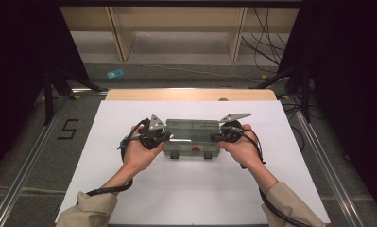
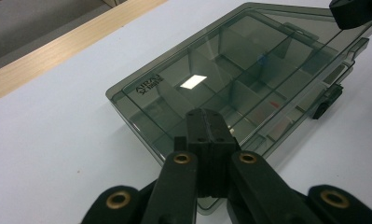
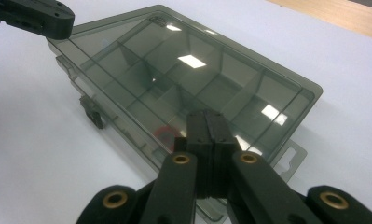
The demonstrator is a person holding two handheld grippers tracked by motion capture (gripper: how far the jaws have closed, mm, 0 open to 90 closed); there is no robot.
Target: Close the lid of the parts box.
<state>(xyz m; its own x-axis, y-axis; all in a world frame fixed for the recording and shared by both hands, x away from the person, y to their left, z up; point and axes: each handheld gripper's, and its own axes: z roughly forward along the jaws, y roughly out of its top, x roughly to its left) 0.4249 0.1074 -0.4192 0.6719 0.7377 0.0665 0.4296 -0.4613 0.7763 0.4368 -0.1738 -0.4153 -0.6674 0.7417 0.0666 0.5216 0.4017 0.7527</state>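
A smoky grey see-through compartment box (image 1: pixel 192 137) lies lid-down-shut in the middle of the white table top, its two dark latches (image 1: pixel 190 155) facing the person. Dividers and a small red item (image 3: pixel 165 135) show through the lid. My left gripper (image 1: pixel 165 137) is shut, its tip over the box's left end (image 2: pixel 141 93) with nothing between the fingers. My right gripper (image 1: pixel 215 138) is shut too, its tip over the box's right end (image 3: pixel 267 93). Each gripper view also catches the other gripper's black tip: the right gripper (image 2: pixel 356 11), the left gripper (image 3: pixel 34 16).
A white sheet (image 1: pixel 129 189) covers the table, with a bare wooden strip (image 1: pixel 191 94) along the far edge. On the floor beyond are a blue object (image 1: pixel 115 74), tripod legs (image 1: pixel 58 85), cables (image 1: pixel 266 42) and a "5" mark (image 1: pixel 68 128).
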